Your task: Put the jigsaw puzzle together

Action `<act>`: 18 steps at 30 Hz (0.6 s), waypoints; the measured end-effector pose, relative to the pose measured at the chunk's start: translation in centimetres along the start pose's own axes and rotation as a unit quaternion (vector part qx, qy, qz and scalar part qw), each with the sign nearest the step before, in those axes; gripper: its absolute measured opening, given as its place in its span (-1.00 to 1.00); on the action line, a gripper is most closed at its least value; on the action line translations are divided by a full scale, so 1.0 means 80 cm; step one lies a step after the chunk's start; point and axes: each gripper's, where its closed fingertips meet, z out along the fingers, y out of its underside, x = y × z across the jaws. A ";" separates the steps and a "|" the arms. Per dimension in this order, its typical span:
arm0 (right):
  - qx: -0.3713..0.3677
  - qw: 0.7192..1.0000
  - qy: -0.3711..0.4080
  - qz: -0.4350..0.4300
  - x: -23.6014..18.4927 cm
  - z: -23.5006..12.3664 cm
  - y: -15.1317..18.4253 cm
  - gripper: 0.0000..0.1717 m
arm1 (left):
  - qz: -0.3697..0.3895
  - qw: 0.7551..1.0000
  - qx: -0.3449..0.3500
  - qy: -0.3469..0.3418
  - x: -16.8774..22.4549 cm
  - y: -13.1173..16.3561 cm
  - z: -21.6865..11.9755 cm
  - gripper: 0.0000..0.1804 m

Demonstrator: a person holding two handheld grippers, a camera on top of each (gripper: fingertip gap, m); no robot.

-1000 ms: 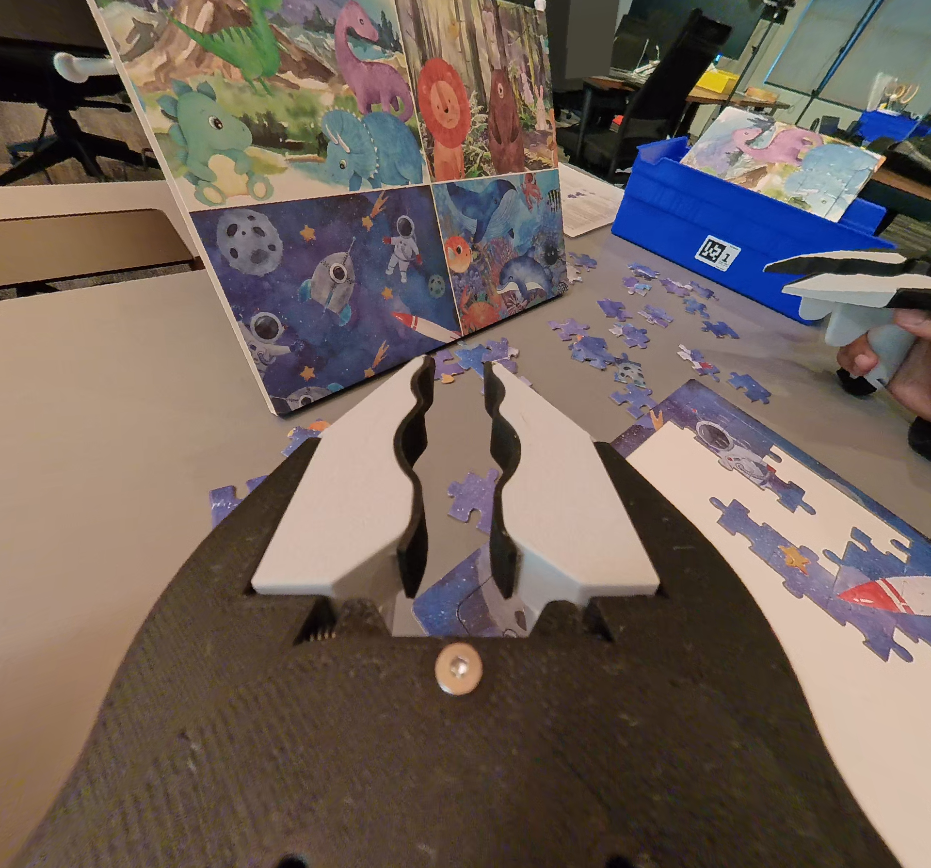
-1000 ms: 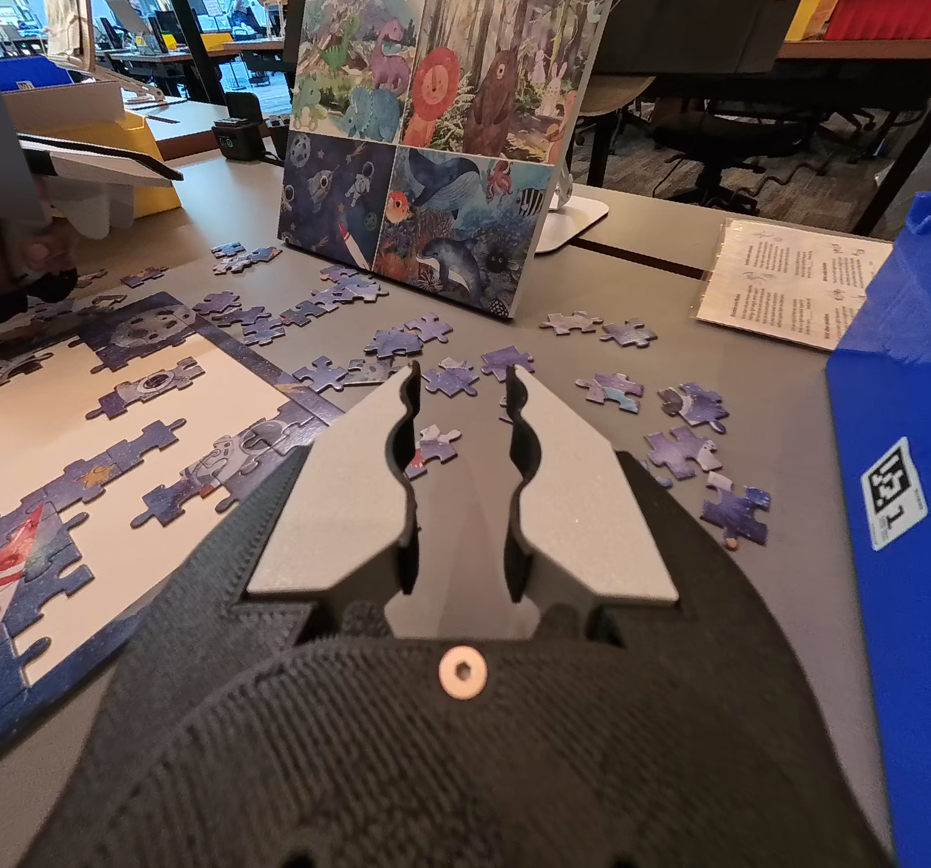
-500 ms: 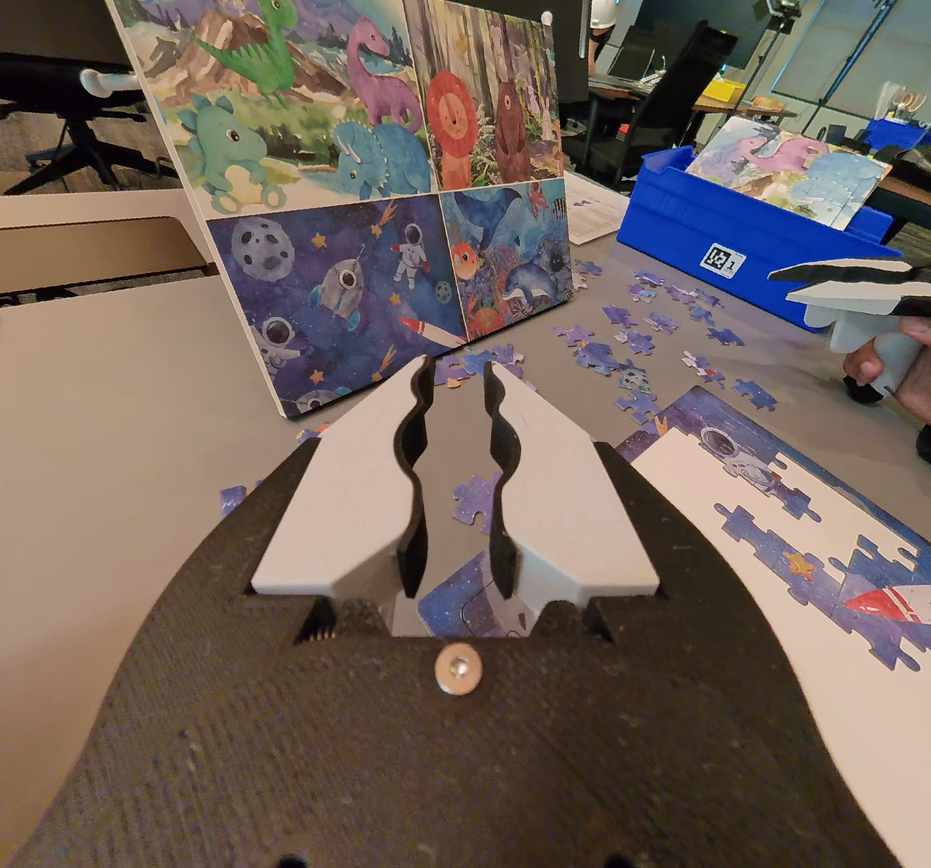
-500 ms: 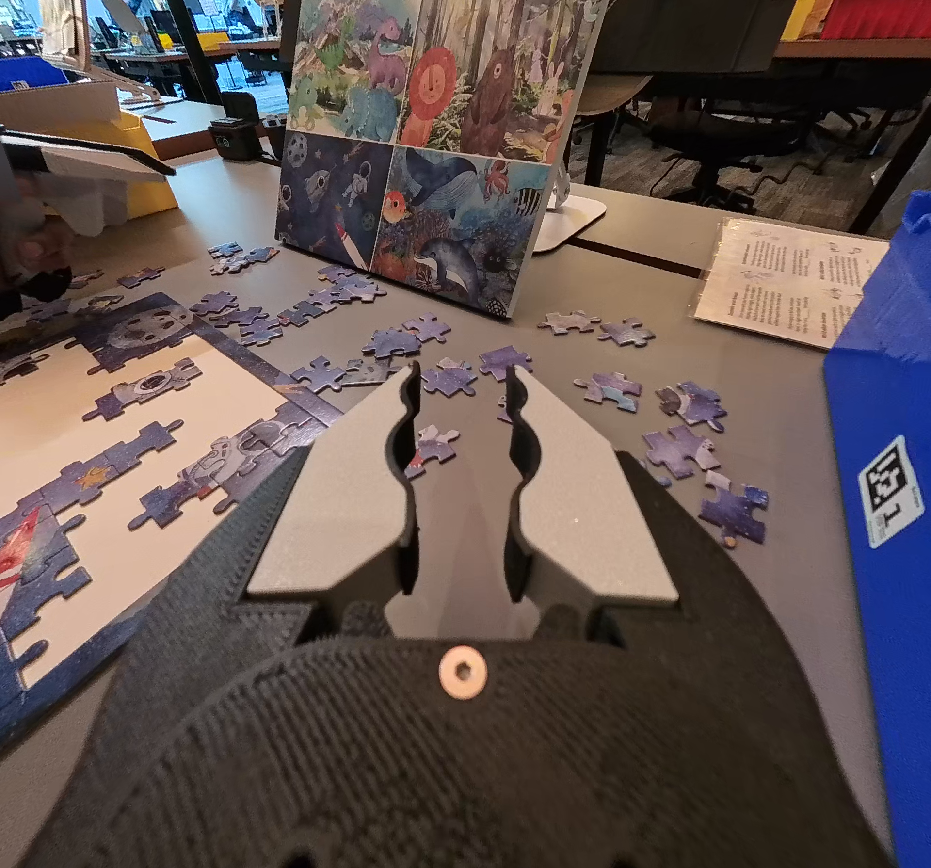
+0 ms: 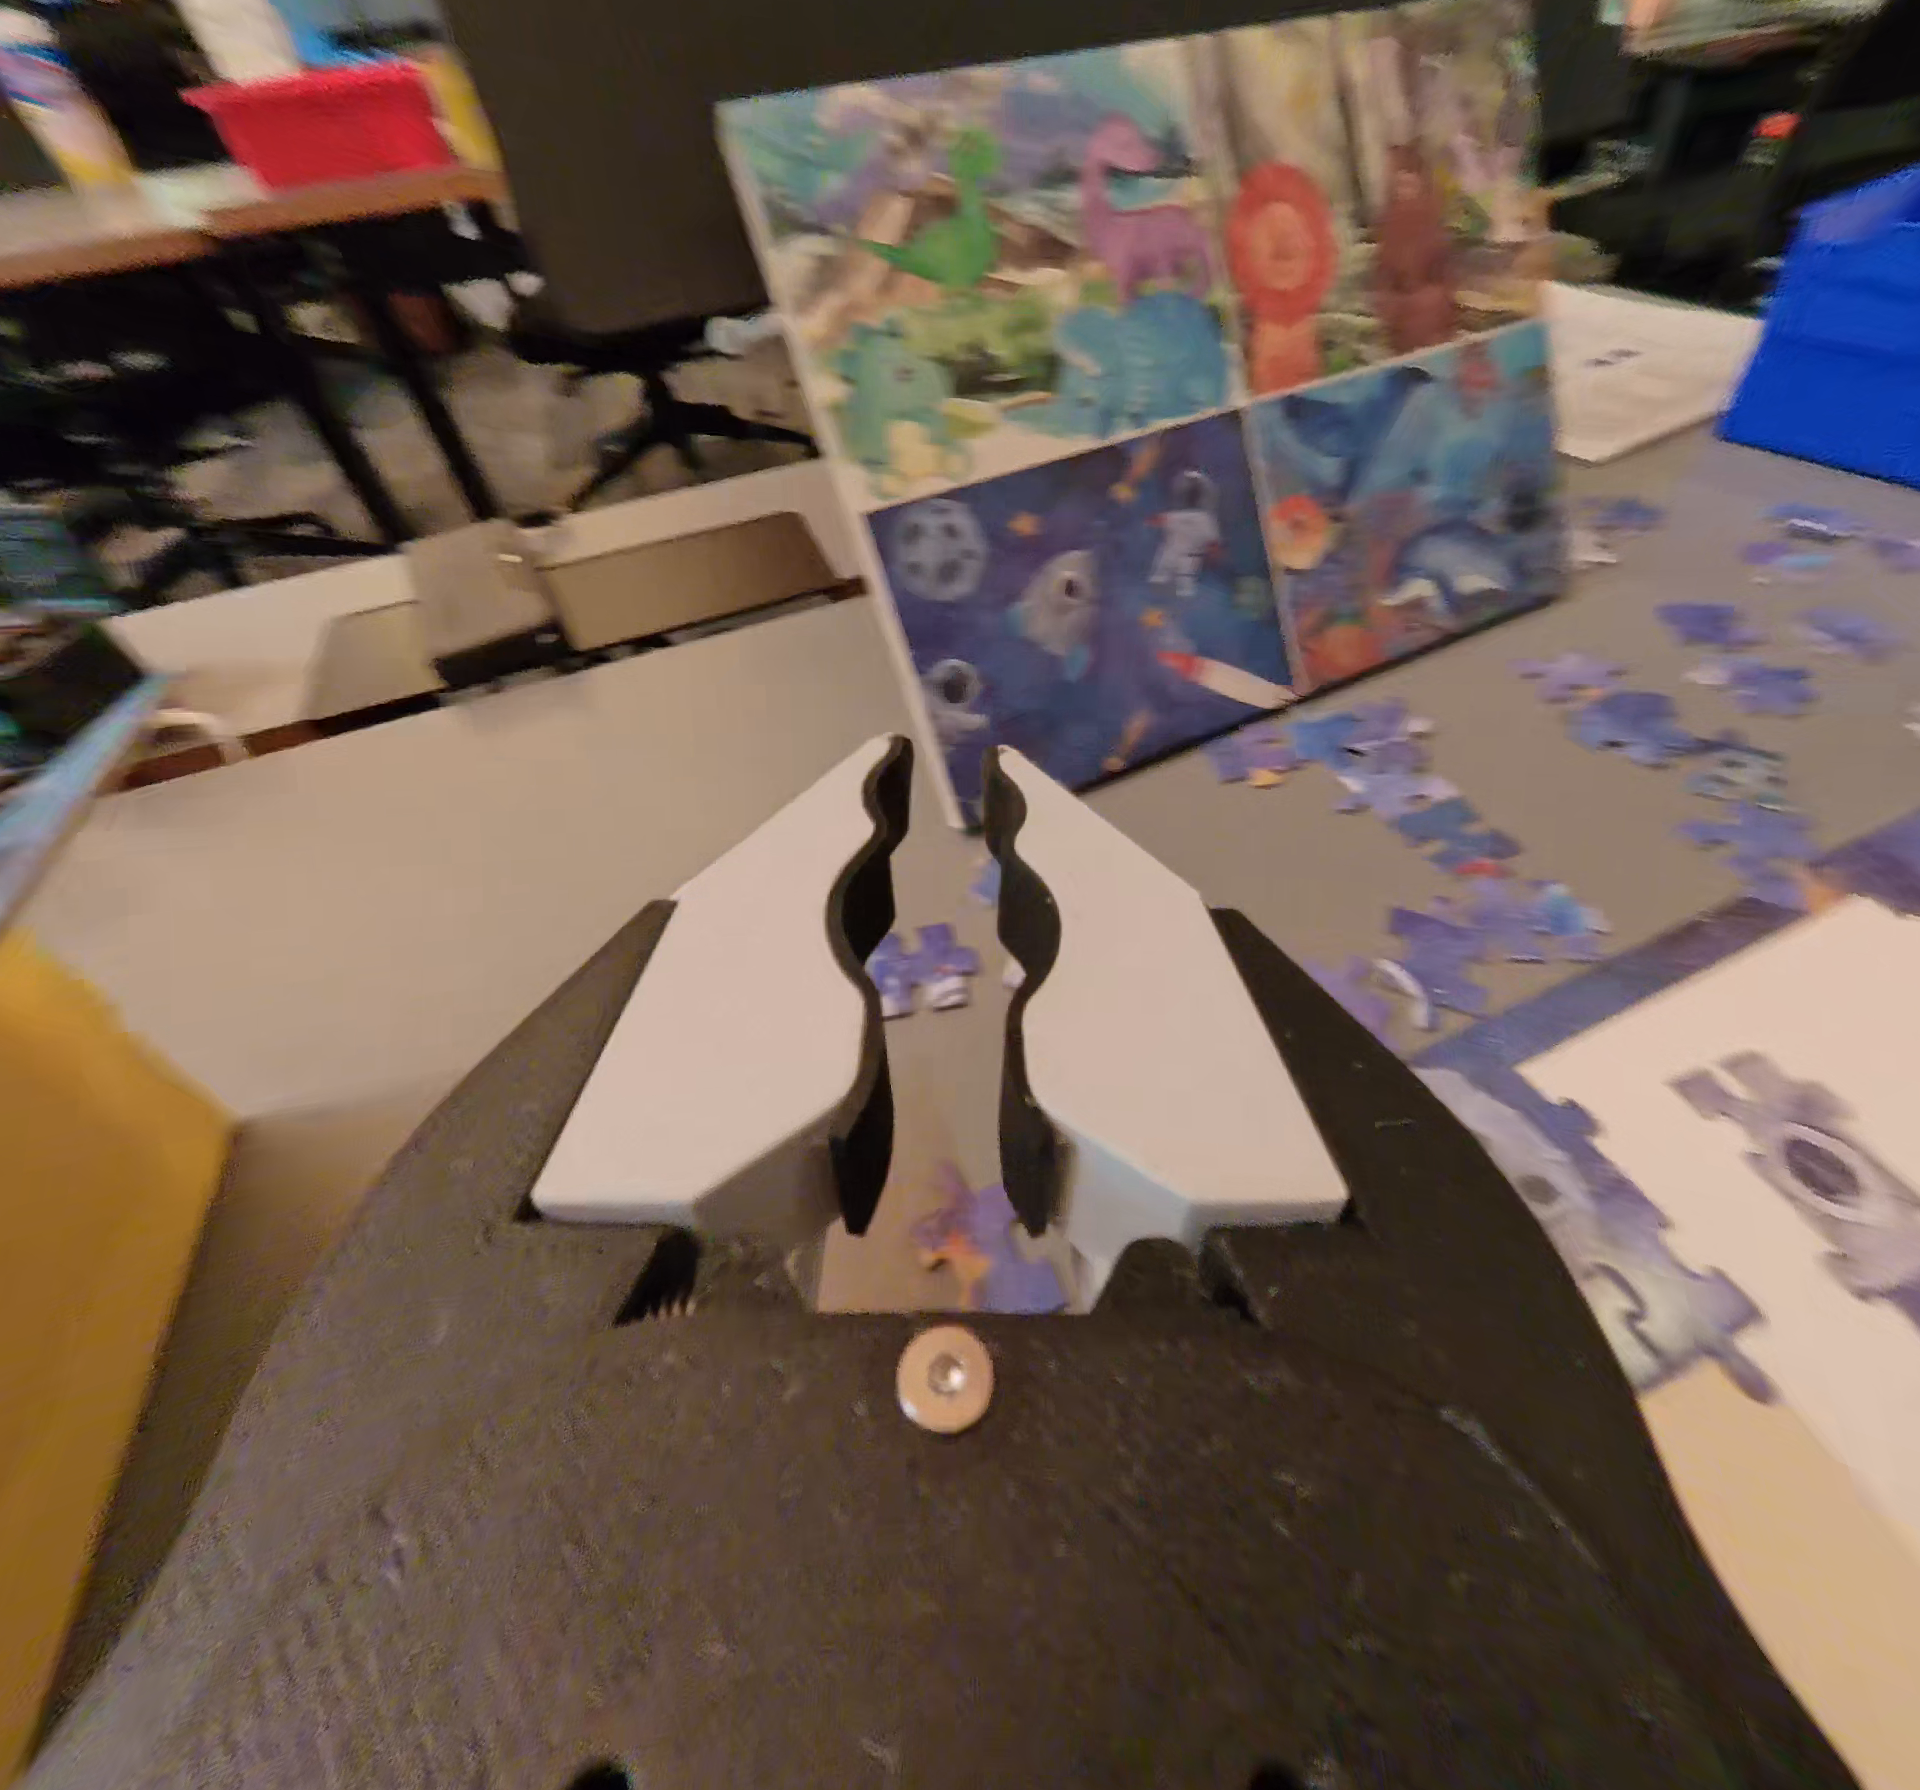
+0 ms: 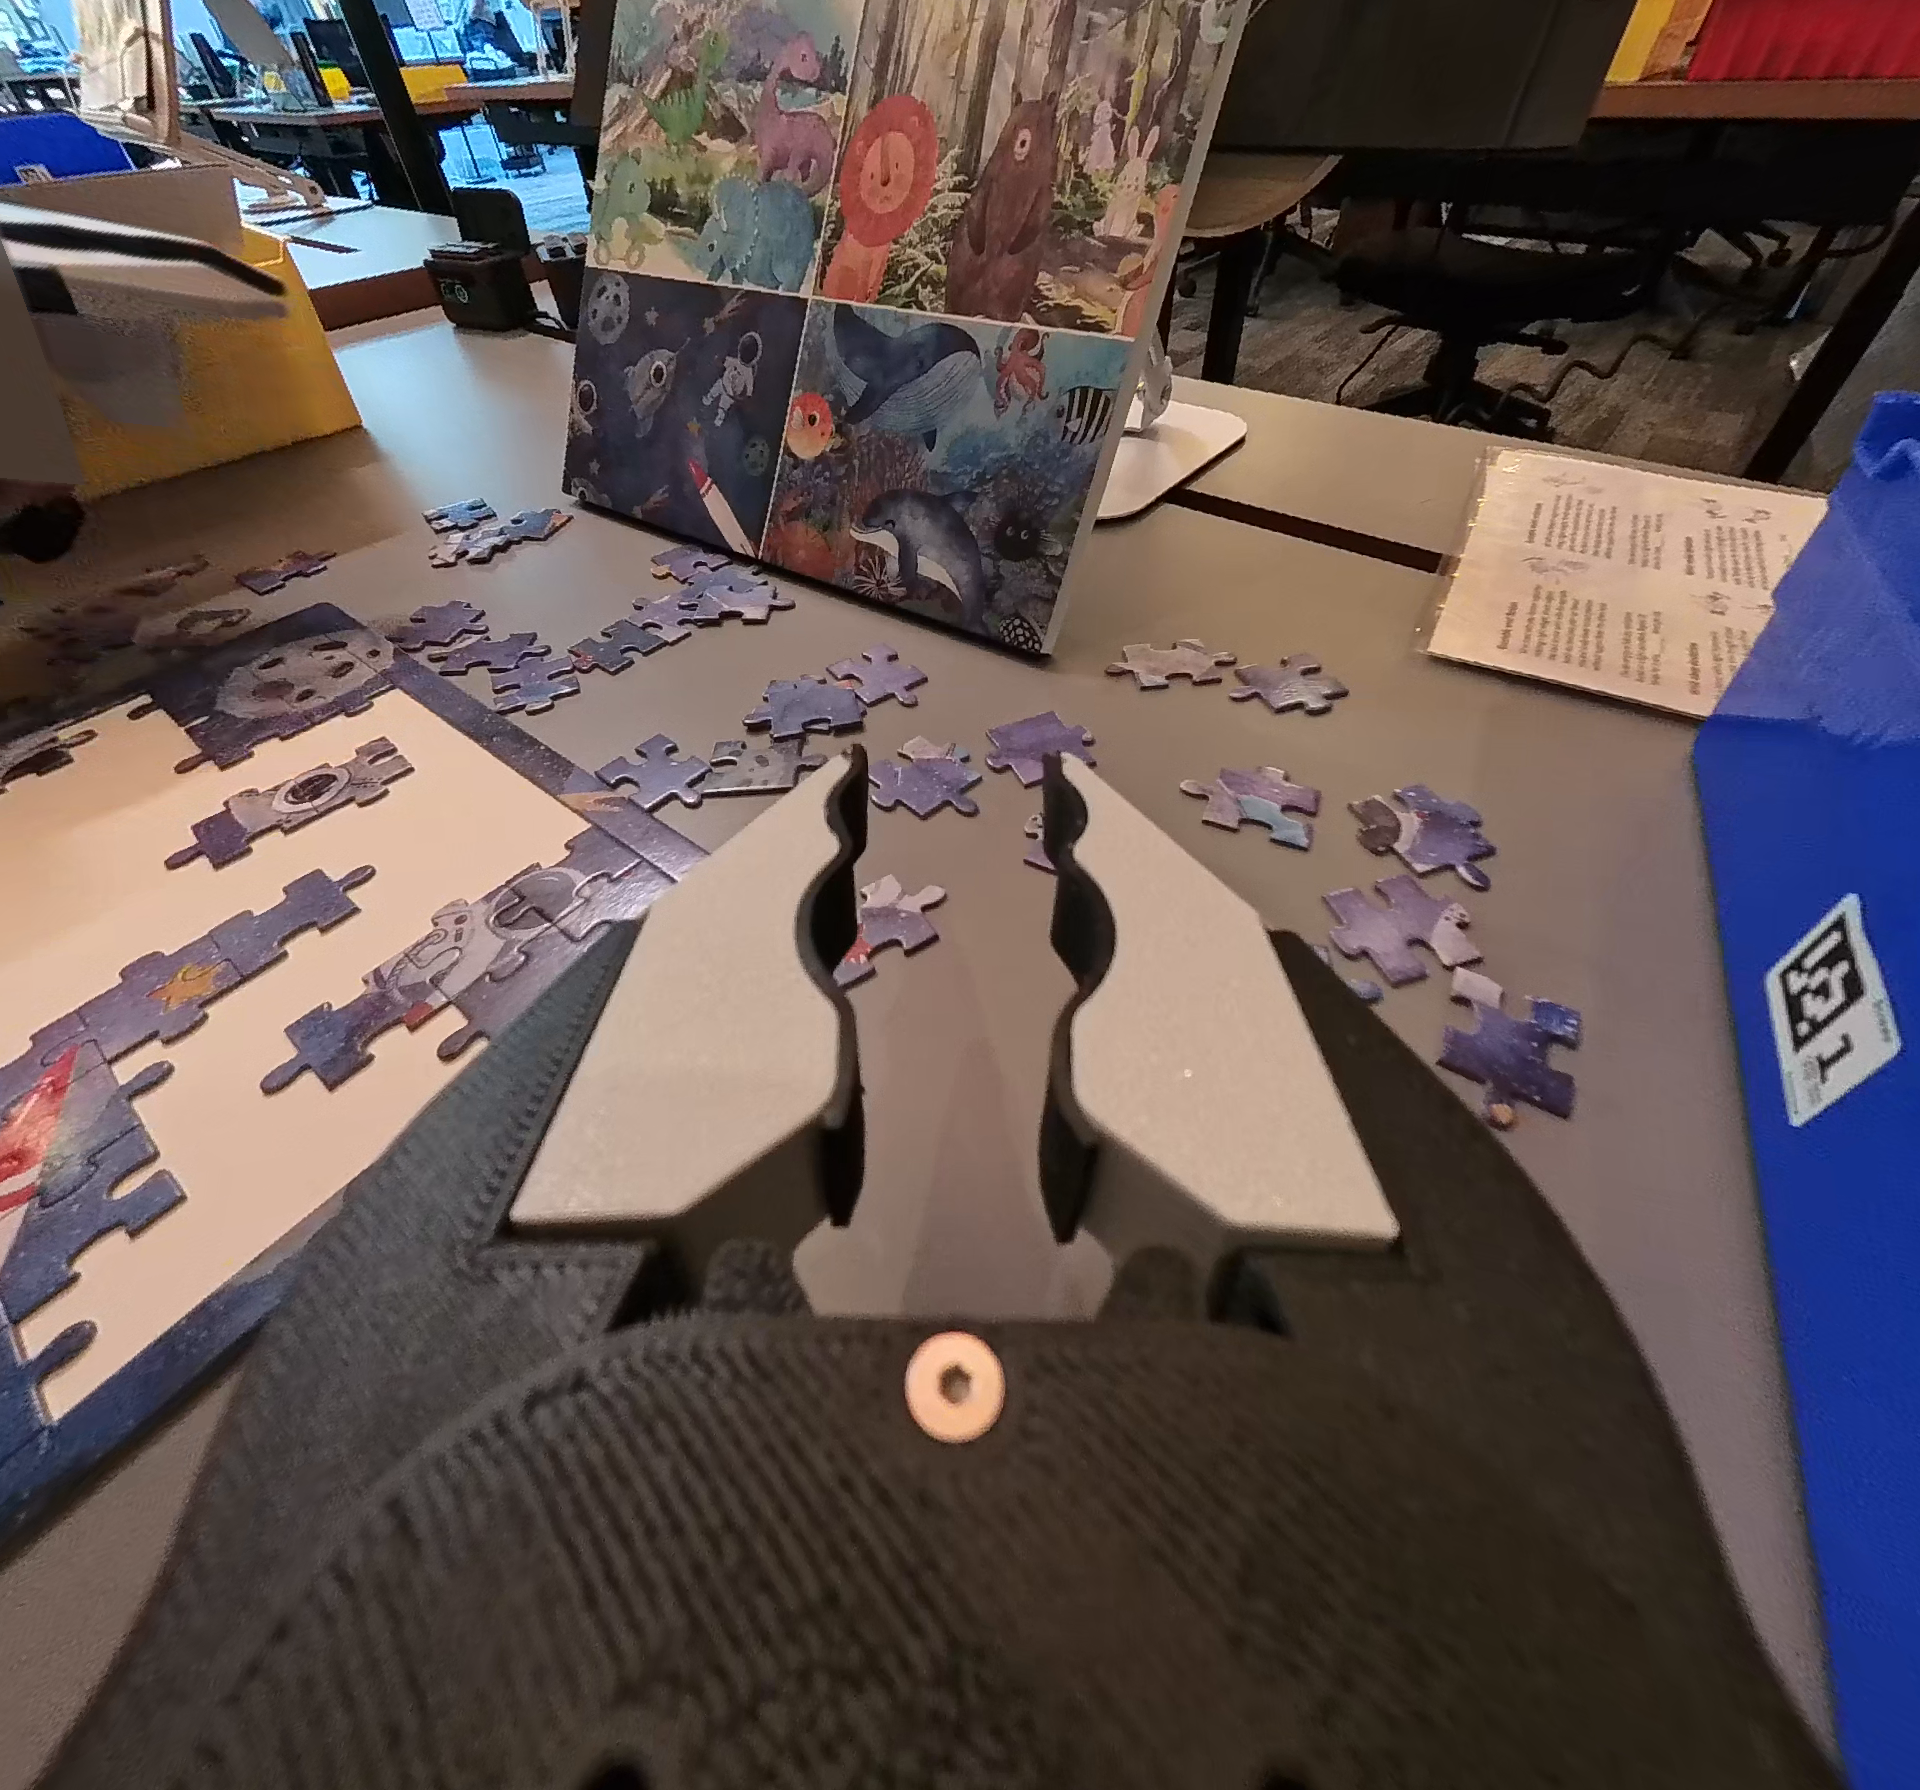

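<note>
The left gripper [image 5: 945, 769] hovers above the grey bench [image 5: 520, 909] with a narrow gap between its two fingers and nothing clamped in it; one loose blue puzzle piece [image 5: 925, 961] lies on the bench below, seen through the gap. Just beyond its tips stands one picture board [image 5: 1195, 390] split into four scenes: dinosaurs, forest animals, space and sea. This view is blurred.

The right gripper [image 6: 954, 776] is held wider open, also bare, over a scatter of loose blue and purple pieces; one piece [image 6: 894, 919] shows between the fingers and another [image 6: 925, 784] lies just past the tips. At least twenty loose pieces are spread across the bench in the right wrist view. To its left lies one partly filled puzzle tray [image 6: 312, 784]. One blue bin [image 6: 1829, 1013] stands at the right edge, one printed sheet [image 6: 1600, 577] lies beyond it, and one yellow box [image 6: 208, 390] stands far left.
</note>
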 end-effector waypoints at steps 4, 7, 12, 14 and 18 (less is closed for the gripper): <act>-0.002 1.000 -0.001 0.003 0.000 0.001 0.001 -0.62 | -0.022 0.998 -0.030 -0.044 -0.037 0.020 -0.005 -0.95; -0.003 1.000 0.000 0.002 0.001 0.001 0.001 -0.62 | -0.039 0.998 -0.033 -0.046 -0.043 0.023 -0.006 -0.97; -0.005 1.000 -0.001 0.006 0.001 0.002 0.002 -0.62 | -0.045 0.997 -0.039 -0.051 -0.048 0.027 -0.006 -0.98; -0.006 1.000 -0.001 0.006 0.001 0.002 0.002 -0.62 | -0.048 0.997 -0.040 -0.051 -0.049 0.027 -0.006 -0.98; -0.007 1.000 0.000 0.004 0.001 0.002 0.002 -0.63 | -0.055 0.996 -0.040 -0.049 -0.050 0.028 -0.006 -0.98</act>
